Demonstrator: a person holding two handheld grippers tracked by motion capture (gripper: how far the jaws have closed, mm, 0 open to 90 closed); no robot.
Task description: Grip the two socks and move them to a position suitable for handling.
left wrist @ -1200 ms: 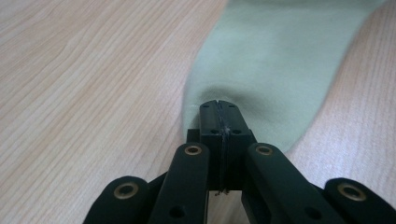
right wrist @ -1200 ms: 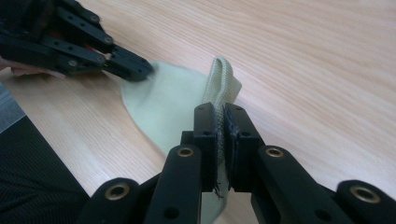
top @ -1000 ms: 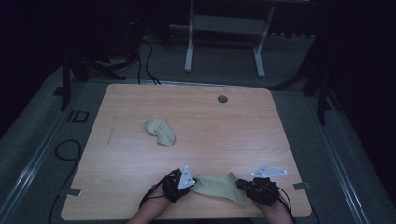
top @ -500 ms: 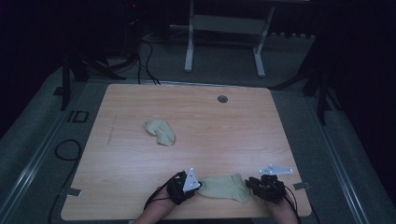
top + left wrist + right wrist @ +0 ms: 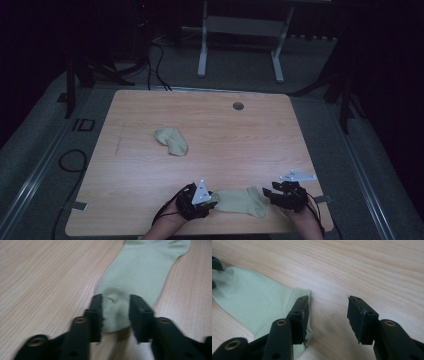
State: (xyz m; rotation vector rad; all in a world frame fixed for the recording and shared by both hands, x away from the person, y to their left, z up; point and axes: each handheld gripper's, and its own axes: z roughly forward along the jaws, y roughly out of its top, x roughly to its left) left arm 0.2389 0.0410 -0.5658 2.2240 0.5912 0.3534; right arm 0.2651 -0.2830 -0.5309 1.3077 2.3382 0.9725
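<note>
Socks number two on the table [image 5: 150, 165]: one sock [image 5: 242, 201] lies flat at the near edge, the other sock [image 5: 171, 140] sits mid-table. Left gripper [image 5: 115, 312] and right gripper [image 5: 327, 317], two in all, have just been opening. The left jaws straddle its end loosely; the right jaws hold nothing.

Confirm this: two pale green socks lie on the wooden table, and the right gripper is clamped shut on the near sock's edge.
Wrong on the grip. The right gripper view shows the right gripper with jaws apart, just opened, nothing between them; the near sock lies beside one jaw. The far sock and table are as stated.
</note>
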